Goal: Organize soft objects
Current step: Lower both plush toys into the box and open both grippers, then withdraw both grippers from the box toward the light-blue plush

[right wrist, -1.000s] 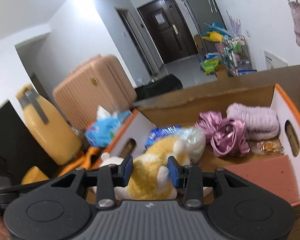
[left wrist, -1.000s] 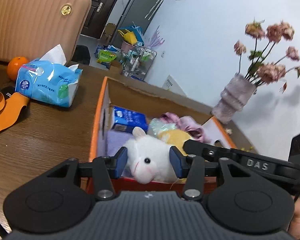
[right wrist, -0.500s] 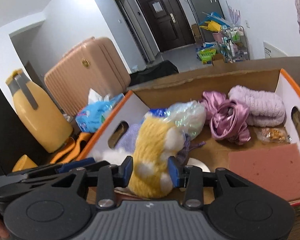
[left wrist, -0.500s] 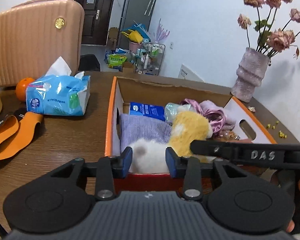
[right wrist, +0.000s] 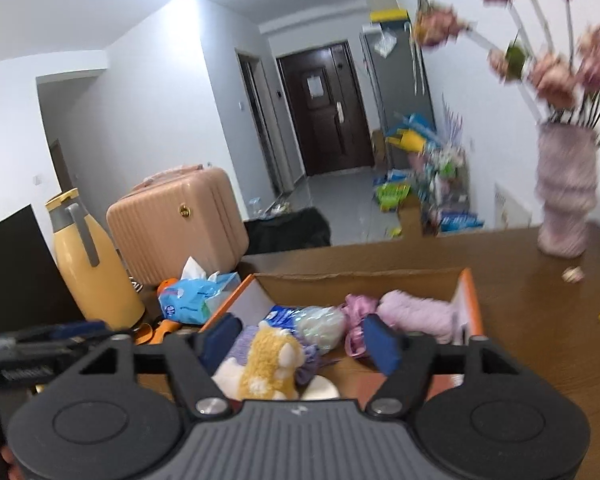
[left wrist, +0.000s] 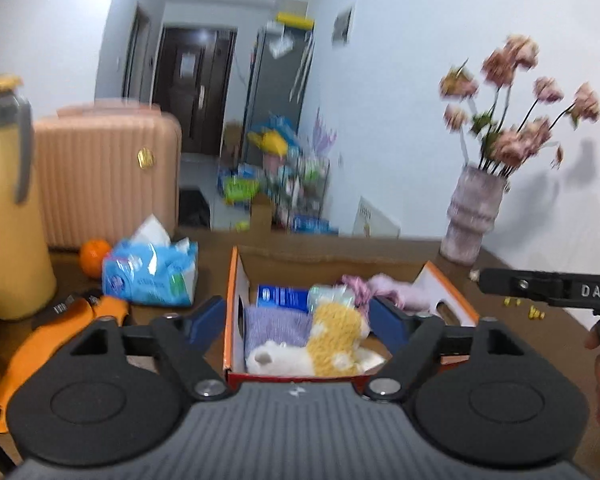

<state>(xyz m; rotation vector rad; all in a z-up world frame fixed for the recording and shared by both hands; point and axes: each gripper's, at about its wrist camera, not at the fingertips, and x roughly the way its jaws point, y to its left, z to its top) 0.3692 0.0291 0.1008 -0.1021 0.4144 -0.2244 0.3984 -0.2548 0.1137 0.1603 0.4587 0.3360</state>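
Observation:
A yellow and white plush toy [left wrist: 336, 338] lies in the near end of the orange-rimmed cardboard box [left wrist: 231, 300], on a lilac cloth [left wrist: 276, 324]. The same plush toy [right wrist: 270, 368] shows in the right wrist view, inside the box [right wrist: 466, 300]. My left gripper [left wrist: 300, 318] hangs above and in front of the box, jaws opening, nothing pressed between its pads. My right gripper [right wrist: 300, 338] is likewise raised, jaws opening, with the toy lying free below. A pink fluffy roll [right wrist: 416, 314] and a pink satin scrunchie [right wrist: 356, 312] lie further back.
A blue tissue pack [left wrist: 152, 272], an orange [left wrist: 94, 252], a yellow flask [left wrist: 8, 220] and orange straps [left wrist: 56, 340] stand left of the box. A pink suitcase [left wrist: 108, 176] is behind them. A vase of dried flowers [left wrist: 472, 216] stands at the right.
Both grippers held the plush toy over the box, lowered it in, then opened and pulled up and back. The toy now lies in the box.

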